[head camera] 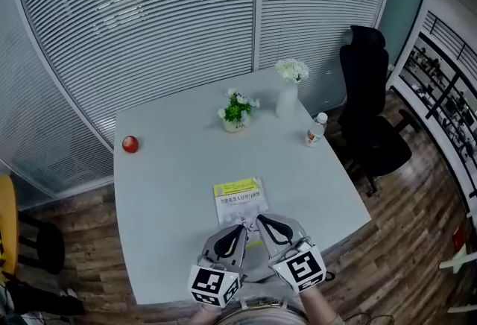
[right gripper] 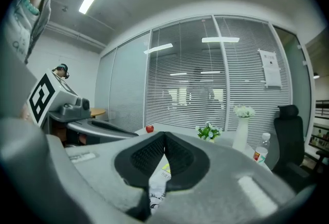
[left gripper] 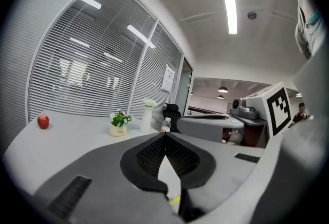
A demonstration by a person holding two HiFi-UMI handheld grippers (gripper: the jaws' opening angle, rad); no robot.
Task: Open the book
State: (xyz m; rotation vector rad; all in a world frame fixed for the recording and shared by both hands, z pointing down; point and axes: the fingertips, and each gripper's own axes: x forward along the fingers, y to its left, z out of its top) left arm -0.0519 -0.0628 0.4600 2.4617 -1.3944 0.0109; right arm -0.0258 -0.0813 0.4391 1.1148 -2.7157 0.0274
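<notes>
Ceiling strip lights (left gripper: 230, 7) lit the room evenly and brightly; gripper views bulged at dark, vignetted edges.

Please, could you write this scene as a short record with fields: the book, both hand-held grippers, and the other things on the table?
book: closed, lying on the white table near the person's edge, yellow band on cover
left hand-held gripper: jaws together, nothing held, tip above the book's near end
right hand-held gripper: jaws together, nothing held, close beside the left one
contact with book: cannot tell
other things: red apple at left; potted plant and white vase at the far side; bottle at right
</notes>
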